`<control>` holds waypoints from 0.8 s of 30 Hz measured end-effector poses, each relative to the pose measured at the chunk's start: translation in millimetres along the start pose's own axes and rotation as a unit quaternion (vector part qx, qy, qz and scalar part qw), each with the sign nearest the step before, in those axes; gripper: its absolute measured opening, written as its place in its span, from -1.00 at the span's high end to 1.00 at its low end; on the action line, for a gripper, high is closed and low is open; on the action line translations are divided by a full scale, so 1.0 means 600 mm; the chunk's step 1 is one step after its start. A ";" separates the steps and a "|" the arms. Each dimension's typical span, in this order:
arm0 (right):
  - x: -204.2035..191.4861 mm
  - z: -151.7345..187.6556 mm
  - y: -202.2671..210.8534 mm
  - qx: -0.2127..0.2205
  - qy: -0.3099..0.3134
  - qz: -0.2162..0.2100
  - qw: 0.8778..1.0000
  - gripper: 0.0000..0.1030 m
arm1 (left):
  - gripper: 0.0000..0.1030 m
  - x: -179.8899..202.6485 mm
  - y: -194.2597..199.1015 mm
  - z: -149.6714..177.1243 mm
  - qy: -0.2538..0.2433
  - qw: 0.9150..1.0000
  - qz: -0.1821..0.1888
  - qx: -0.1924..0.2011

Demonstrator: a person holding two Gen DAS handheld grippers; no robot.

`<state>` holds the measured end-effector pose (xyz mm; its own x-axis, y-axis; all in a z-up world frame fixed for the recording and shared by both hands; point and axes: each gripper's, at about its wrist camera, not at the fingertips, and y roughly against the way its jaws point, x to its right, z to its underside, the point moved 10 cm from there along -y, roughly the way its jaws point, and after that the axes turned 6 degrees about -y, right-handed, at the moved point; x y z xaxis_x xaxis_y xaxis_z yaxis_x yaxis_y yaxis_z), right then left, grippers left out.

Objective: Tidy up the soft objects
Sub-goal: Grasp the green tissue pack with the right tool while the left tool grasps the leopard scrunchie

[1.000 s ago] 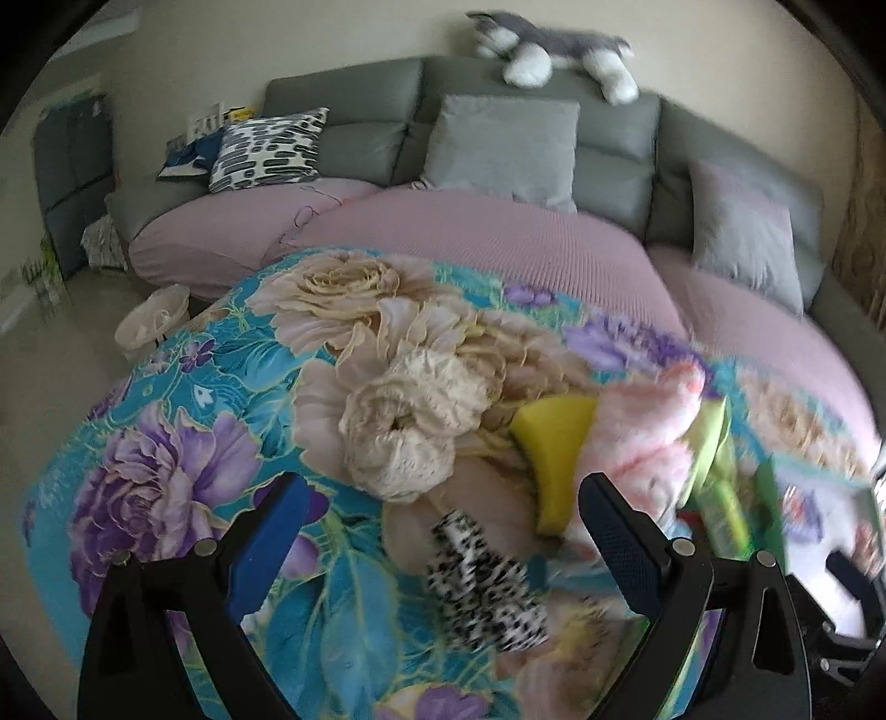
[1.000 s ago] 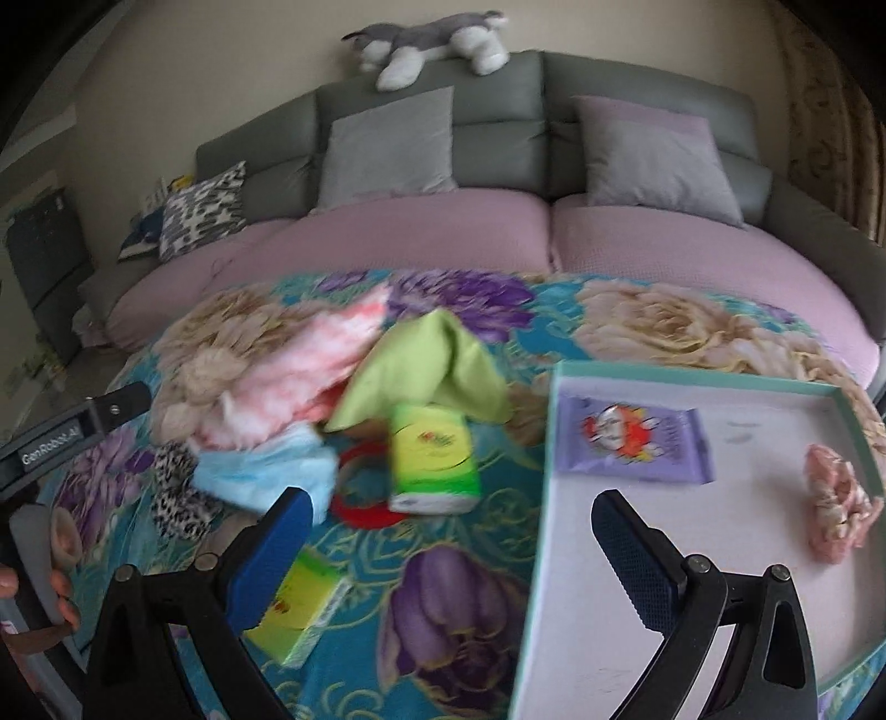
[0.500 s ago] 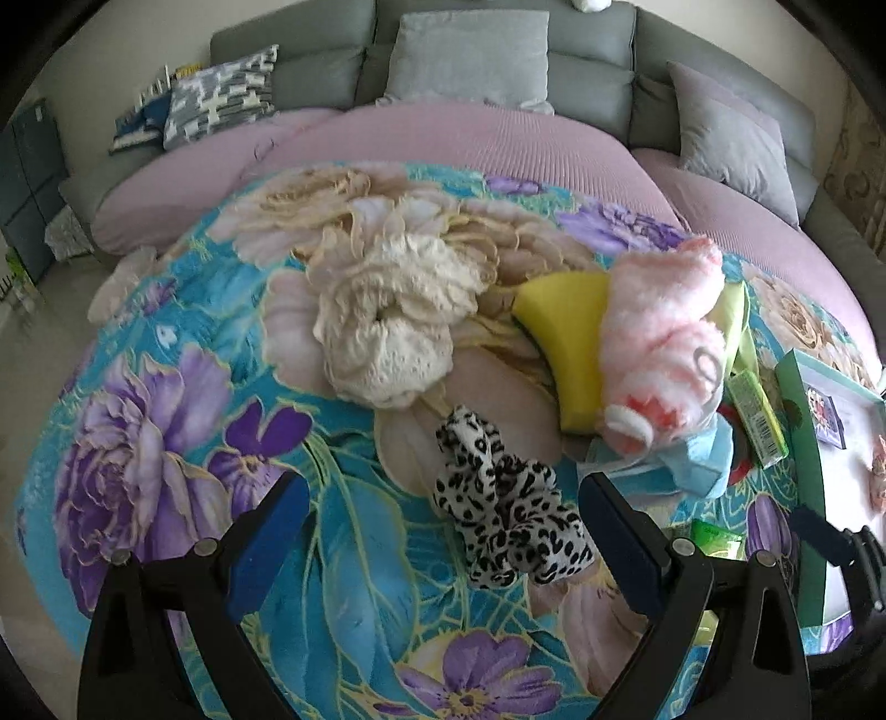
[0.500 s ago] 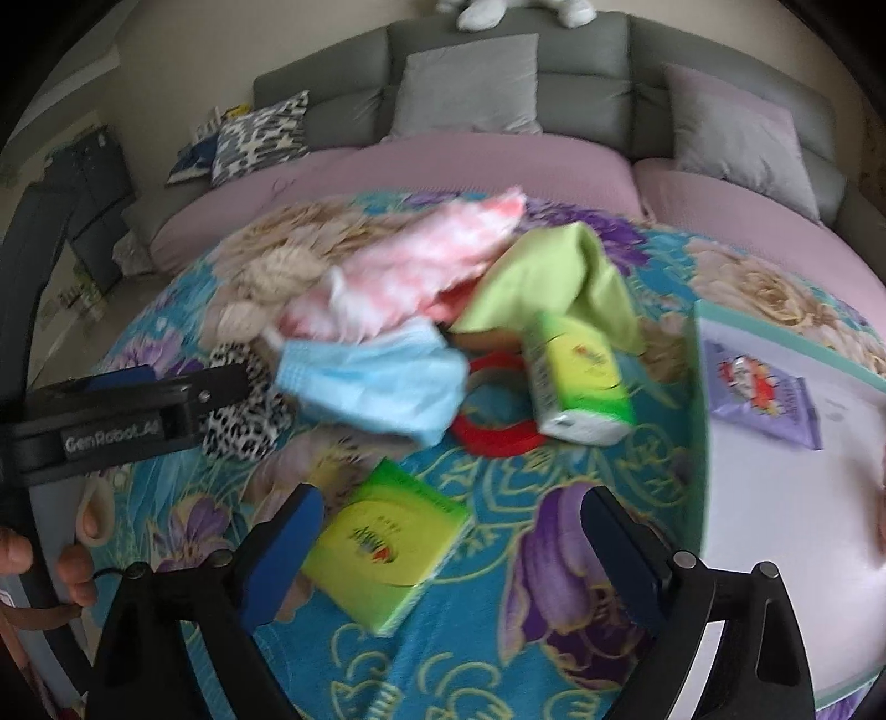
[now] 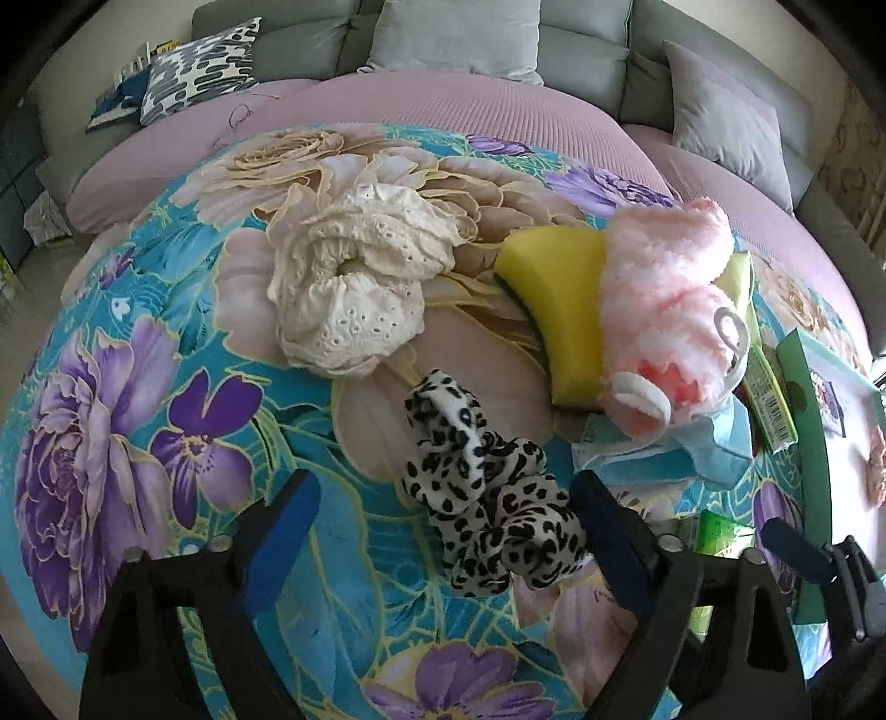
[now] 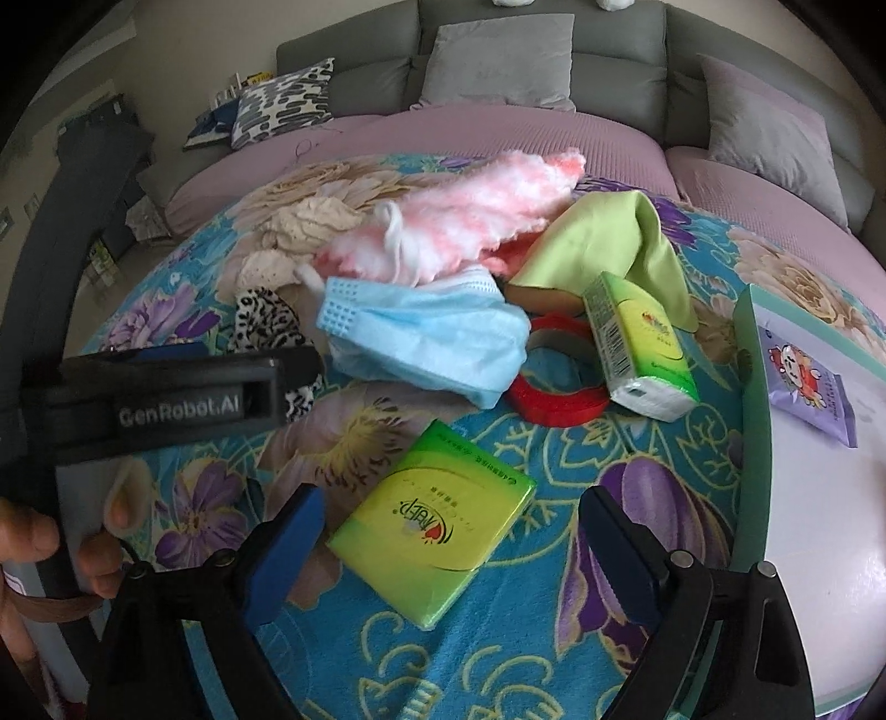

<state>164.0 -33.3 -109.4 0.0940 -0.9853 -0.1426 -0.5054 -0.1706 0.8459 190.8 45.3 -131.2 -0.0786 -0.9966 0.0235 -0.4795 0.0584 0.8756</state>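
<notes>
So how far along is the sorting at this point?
Early. Done: only a purple packet and a small pink item lie in the tray. In hand: nothing; the left gripper hovers open at the leopard scrunchie, the right gripper open over a green tissue pack. Left: cream lace cloth, pink fluffy cloth, blue mask.

**Sofa and Cushions Behind the Floral Counter**

A grey sofa point(image 5: 581, 33) curved round the back of the room, its seat under a mauve cover point(image 5: 443, 105). A black-and-white patterned cushion point(image 5: 199, 66) leaned at its left end, with a plain grey cushion point(image 6: 501, 61) at the middle and another point(image 6: 769, 144) toward the right. The counter wore a turquoise cloth point(image 5: 166, 288) printed with large purple and beige flowers.
</notes>
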 end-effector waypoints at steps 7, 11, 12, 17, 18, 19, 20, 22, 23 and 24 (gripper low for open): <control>0.005 0.008 -0.011 -0.011 0.004 0.017 1.000 -0.83 | -0.41 0.011 -0.005 0.002 -0.001 1.000 0.017 -0.003; 0.014 0.010 -0.017 -0.016 0.000 0.026 1.000 -0.83 | -0.24 0.015 -0.008 0.002 0.003 1.000 0.023 -0.006; 0.016 0.010 -0.017 -0.016 -0.003 0.025 1.000 -0.83 | -0.19 0.015 -0.008 0.002 0.004 1.000 0.026 -0.005; 0.021 0.009 -0.017 -0.017 -0.006 0.026 0.999 -0.79 | -0.03 0.020 -0.007 0.000 0.002 0.999 0.033 -0.003; 0.024 0.009 -0.018 -0.019 -0.006 0.028 0.999 -0.73 | -0.01 0.019 -0.006 0.000 0.004 0.999 0.035 -0.003; 0.027 0.011 -0.018 -0.021 -0.002 0.031 0.999 -0.69 | 0.02 0.018 -0.006 0.000 0.007 0.999 0.037 -0.003; 0.029 0.011 -0.018 -0.022 0.000 0.033 0.999 -0.63 | 0.04 0.016 -0.006 0.000 0.009 0.999 0.038 -0.003; 0.036 0.011 -0.015 -0.023 0.000 0.034 0.999 -0.57 | 0.04 0.015 -0.005 0.000 0.012 0.999 0.040 -0.003; 0.041 0.011 -0.013 -0.022 -0.004 0.034 0.999 -0.51 | 0.04 0.015 -0.005 0.000 0.012 0.999 0.040 -0.003; 0.046 0.011 -0.012 -0.021 -0.008 0.035 0.999 -0.46 | 0.05 0.015 -0.005 0.000 0.011 0.999 0.039 -0.003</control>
<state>164.4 -59.3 -122.8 0.0460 -0.9949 -0.0895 -0.4729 -0.1006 0.8753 191.5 36.4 -134.0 -0.0965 -0.9900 0.1032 -0.4671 0.1366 0.8736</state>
